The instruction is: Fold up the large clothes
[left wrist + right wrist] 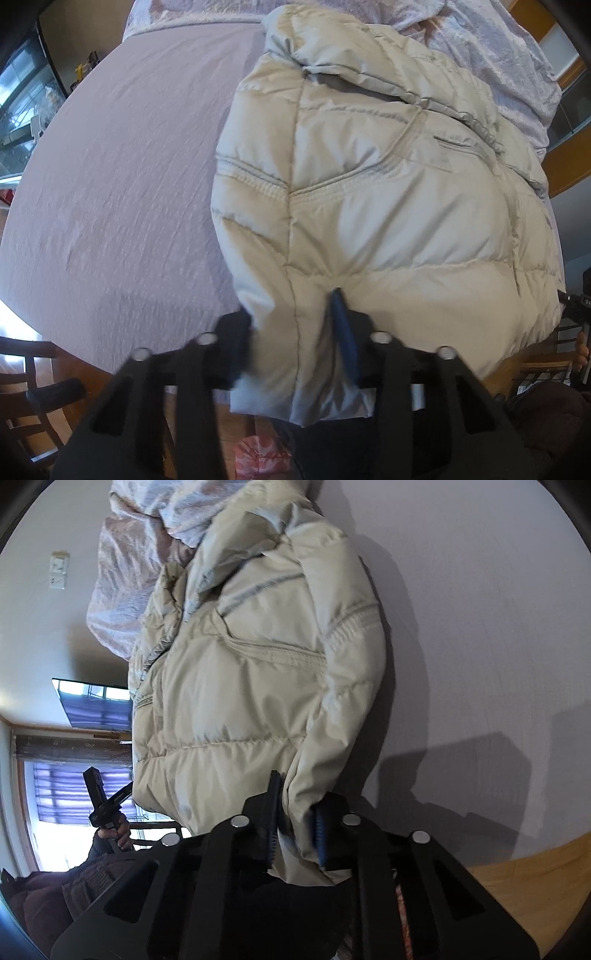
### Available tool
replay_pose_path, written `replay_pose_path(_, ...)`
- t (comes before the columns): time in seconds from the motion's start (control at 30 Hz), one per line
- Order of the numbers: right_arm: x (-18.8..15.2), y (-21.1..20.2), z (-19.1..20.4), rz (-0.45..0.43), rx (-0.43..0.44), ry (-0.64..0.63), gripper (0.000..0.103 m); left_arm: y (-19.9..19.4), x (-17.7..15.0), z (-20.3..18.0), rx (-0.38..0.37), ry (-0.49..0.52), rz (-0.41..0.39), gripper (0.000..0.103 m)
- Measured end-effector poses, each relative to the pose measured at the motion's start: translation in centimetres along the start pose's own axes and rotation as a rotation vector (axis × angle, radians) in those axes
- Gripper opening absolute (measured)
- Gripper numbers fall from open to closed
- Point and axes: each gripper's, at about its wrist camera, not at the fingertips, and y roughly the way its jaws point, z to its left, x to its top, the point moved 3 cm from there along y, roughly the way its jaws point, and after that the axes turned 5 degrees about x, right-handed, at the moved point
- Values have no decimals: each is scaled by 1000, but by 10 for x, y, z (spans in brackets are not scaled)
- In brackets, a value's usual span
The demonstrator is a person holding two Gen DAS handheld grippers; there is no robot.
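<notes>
A cream quilted puffer jacket (369, 206) lies on a round worktop (122, 166) covered by a pale lilac cloth, its near edge hanging off the rim toward the person working it. The left gripper (291, 325) has its jaws pinching a thick fold of that near edge, with padded fabric bunched between them and a loose tab of it drooping below. The right gripper (295, 812) has its jaws likewise clamped on a bulging roll of the jacket at the near side, the blue-lined fingertips (320, 830) pressing into the fabric.

The jacket appears already narrowed: in the left wrist view its panels lie doubled over one another, seams and a zip line crossing the top layer, with what looks like a sleeve or collar bundled at the far end. That suggests the fold is under way rather than begun, though the pictures cannot show how many layers lie beneath. With both near corners held, the likely remaining work is to carry this end up and over toward the far end, then flatten the bundle.

A crumpled lilac-patterned fabric (480, 40) sits beyond the jacket at the far edge, touching or just beside it, apparently not yet folded. Chairs (22, 376) and a wooden floor show beneath the worktop rim.
</notes>
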Motion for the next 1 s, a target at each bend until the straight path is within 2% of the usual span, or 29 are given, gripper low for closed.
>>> replay_pose_path(0.1, 4, -3, 9, -28, 11, -34, 12, -7, 3, -5, 0, 16, -26, 13)
replay_pose_path(0.17, 9, -7, 15, -46, 14, -58, 11, -14, 6, -8, 6, 25, -47, 10)
replay_pose_path(0.5, 40, -26, 46, -118, -6, -176, 9, -50, 39, -13, 49, 53, -141, 8)
replay_pose_path(0.73, 73, -40, 75, -189, -10, -255, 9, -79, 78, -13, 74, 59, -247, 8)
replay_pose_path(1.0, 117, -49, 100, -276, -30, -296, 9, -91, 130, -26, 103, 66, -331, 8)
